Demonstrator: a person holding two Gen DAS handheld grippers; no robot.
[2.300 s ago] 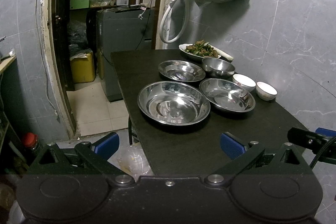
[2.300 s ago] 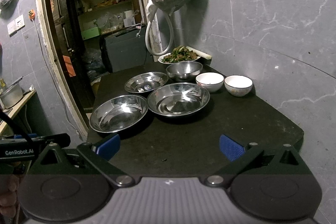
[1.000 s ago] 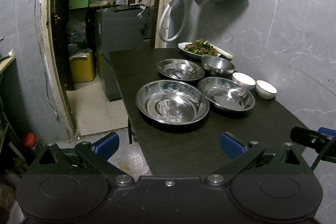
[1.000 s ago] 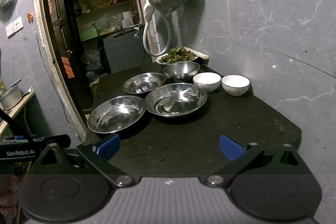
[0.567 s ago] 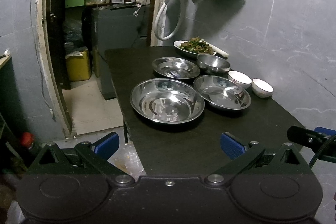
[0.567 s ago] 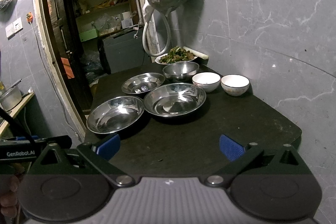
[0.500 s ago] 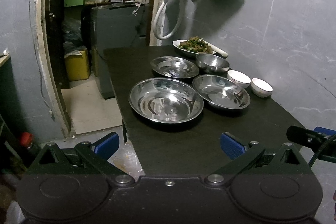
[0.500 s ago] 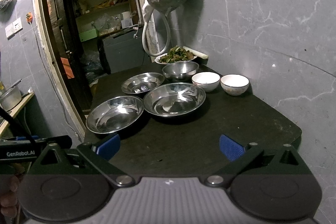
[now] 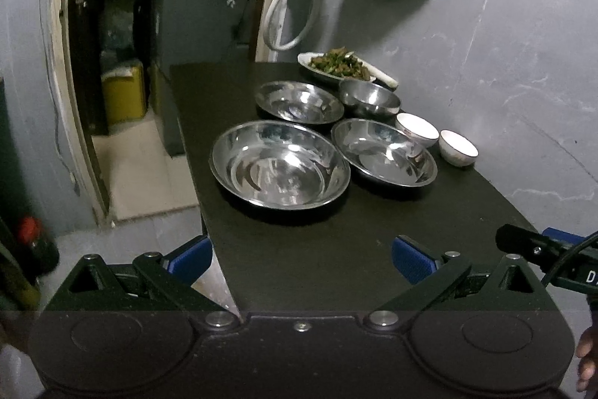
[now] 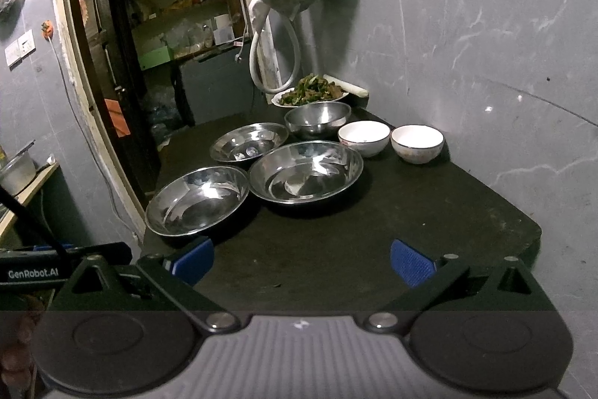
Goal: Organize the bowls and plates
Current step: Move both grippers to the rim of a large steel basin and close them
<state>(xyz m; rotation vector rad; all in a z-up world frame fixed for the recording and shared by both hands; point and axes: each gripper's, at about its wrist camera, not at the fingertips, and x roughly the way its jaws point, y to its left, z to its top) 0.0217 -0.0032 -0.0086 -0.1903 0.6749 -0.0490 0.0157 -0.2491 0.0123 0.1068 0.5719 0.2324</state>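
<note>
Nothing is in hand yet. The left hand-held gripper (image 9: 301, 255) hangs at the near edge of the dark counter (image 9: 336, 260), jaws spread wide and empty. The right hand-held gripper (image 10: 301, 255) sits level with it, a little further toward the wall, also spread and holding nothing. Both are well short of the dishes.

The dishes lie in a loose group toward the far half of the counter. Nearest the open edge is the big steel plate (image 9: 279, 168). Just beside it, wall side, is a second steel plate (image 9: 385, 157), their rims close or touching; I cannot tell which. Behind them sits a third steel plate (image 9: 299, 101), with a deeper steel bowl (image 9: 370, 98) next to it. Two white bowls (image 9: 416, 129) (image 9: 458, 147) stand side by side near the wall. At the far corner is a dish of food (image 9: 336, 66), which looks to be in use and best left alone.

Judgement: the task stands at its opening step, the approach, with no stacking done. The likely first move is to reach forward for one of the steel plates and nest it in another. The rims are thin, low and shiny, so the jaws would need to come in low over the rim and close on the lip. A pad that rides high could slip and send a plate sliding toward the open edge.
</note>
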